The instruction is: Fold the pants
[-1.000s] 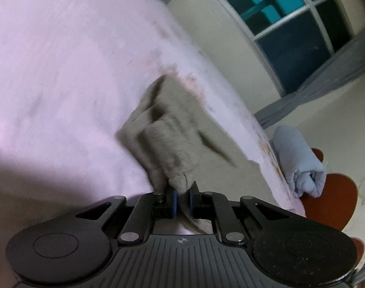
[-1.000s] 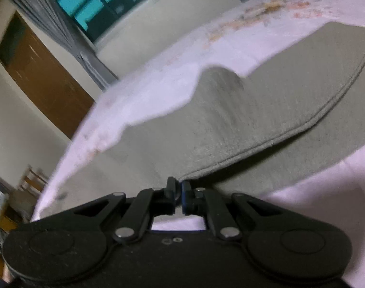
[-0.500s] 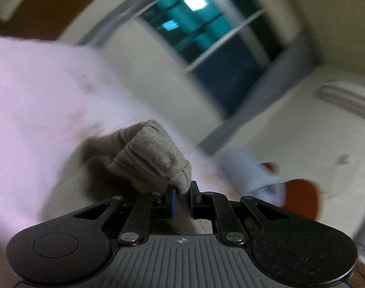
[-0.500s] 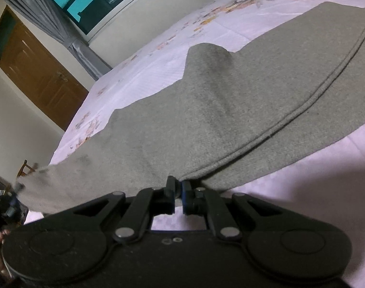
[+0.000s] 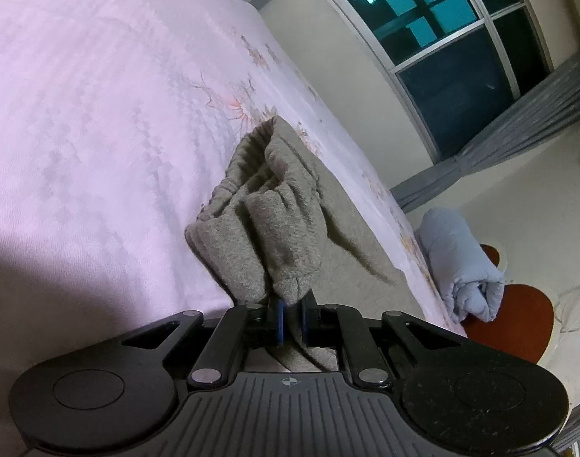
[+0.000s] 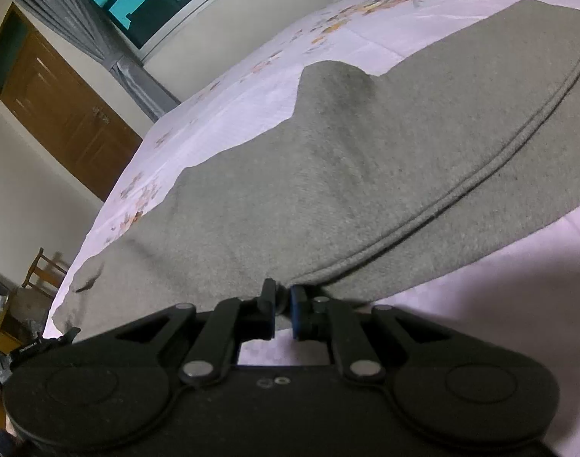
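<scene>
Left wrist view: left gripper [image 5: 292, 318] pinches the bunched pants [image 5: 267, 228] edge, cloth spreading ahead over the bed [image 5: 99, 114]

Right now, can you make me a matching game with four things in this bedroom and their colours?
Things:
1. pants
2. bed sheet
3. rolled blanket
4. door

Colours:
a. brown
b. pale blue
c. grey
d. pink with flowers

Pairs: 1-c, 2-d, 3-b, 4-a
</scene>
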The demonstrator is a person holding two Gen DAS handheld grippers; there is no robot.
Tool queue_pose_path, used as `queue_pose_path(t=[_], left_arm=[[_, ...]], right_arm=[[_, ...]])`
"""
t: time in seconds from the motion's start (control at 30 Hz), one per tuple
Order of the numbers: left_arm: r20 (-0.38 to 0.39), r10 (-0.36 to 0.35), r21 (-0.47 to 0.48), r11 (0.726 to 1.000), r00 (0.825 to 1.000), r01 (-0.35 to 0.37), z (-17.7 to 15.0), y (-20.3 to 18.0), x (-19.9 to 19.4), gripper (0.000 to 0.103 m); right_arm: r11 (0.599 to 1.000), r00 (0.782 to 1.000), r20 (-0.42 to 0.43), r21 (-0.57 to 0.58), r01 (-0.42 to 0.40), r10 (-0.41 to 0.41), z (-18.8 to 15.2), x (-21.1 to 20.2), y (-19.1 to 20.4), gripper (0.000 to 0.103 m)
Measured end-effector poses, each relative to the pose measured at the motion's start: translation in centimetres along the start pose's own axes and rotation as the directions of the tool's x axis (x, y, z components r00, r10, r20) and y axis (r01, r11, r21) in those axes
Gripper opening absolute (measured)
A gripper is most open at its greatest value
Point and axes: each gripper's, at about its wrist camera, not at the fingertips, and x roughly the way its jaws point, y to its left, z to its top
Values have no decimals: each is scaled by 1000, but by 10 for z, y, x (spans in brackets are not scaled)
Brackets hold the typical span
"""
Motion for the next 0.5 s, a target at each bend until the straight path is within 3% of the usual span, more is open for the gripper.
queue_pose_path(t=[0.13, 0.3, 0.4, 0.47, 0.5], left_arm=[[25, 33, 57, 998, 999, -35, -10, -10, -13, 10], [39, 28, 43, 999, 999, -30, -14, -12, -19, 10], [71, -7, 40, 999, 997, 4, -12, -18, -26, 10], [106, -76, 39, 997, 991, 72, -10, -24, -35, 10], [102, -63, 42, 997, 993, 59, -9, -25, -35, 10]], right_arm=[[1000, 1000, 7, 2, 4, -4, -2, 0, 0, 0], [1000, 1000, 4, 5, -4, 4, -2, 1, -2, 0], [1000, 1000, 0, 6, -6, 6, 0, 0, -3, 0], [1000, 1000, -2, 7, -8, 8, 1, -1, -3, 0], [1000, 1000, -3, 4, -9, 9, 1, -2, -3, 0]])
